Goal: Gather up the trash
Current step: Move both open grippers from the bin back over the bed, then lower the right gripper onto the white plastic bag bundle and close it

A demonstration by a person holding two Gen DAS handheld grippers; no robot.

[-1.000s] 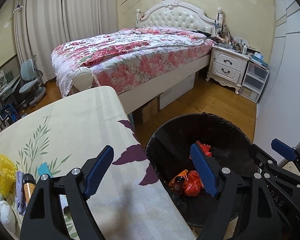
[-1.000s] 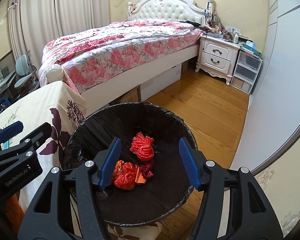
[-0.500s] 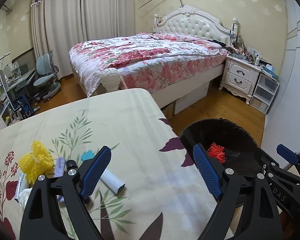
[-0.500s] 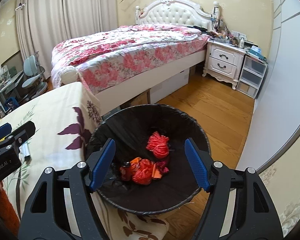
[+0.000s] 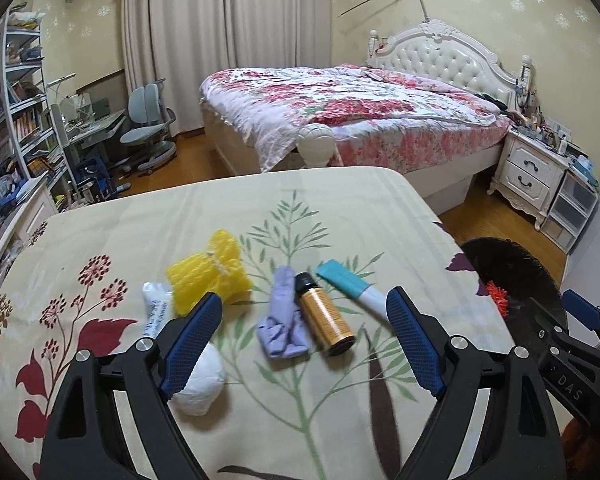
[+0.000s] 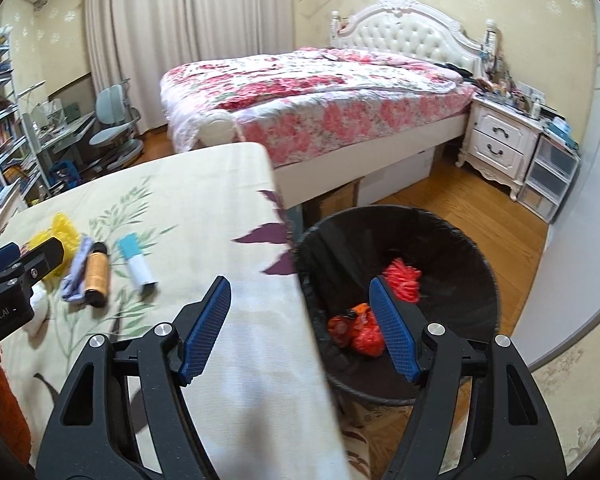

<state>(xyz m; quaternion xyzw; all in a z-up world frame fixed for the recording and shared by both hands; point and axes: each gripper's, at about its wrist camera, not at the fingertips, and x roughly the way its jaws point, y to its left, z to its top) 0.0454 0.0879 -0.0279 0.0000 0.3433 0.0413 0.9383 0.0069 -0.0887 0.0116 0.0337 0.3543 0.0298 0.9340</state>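
Trash lies on the floral tablecloth (image 5: 360,208): a yellow foam net (image 5: 212,276), a white tube (image 5: 155,312), a purple wrapper (image 5: 282,320), an amber bottle (image 5: 326,320), a teal-and-white tube (image 5: 352,286) and a white paper ball (image 5: 200,384). My left gripper (image 5: 305,294) hovers open above the wrapper and bottle, holding nothing. The right gripper (image 6: 299,280) is open and empty over the table's right edge, beside the black bin (image 6: 380,210). A red net (image 6: 402,276) and orange-red wrappers (image 6: 356,328) lie in the bin.
The bin stands on the wooden floor (image 6: 440,196) close against the table's right side. Beyond the table are a bed (image 5: 360,112) and a white nightstand (image 5: 532,172). A desk, chair (image 5: 148,132) and bookshelves fill the far left.
Both grippers swung left, away from the bin and toward the table, bringing the trash there into the left wrist view. The right jaws stand wider than a second ago.
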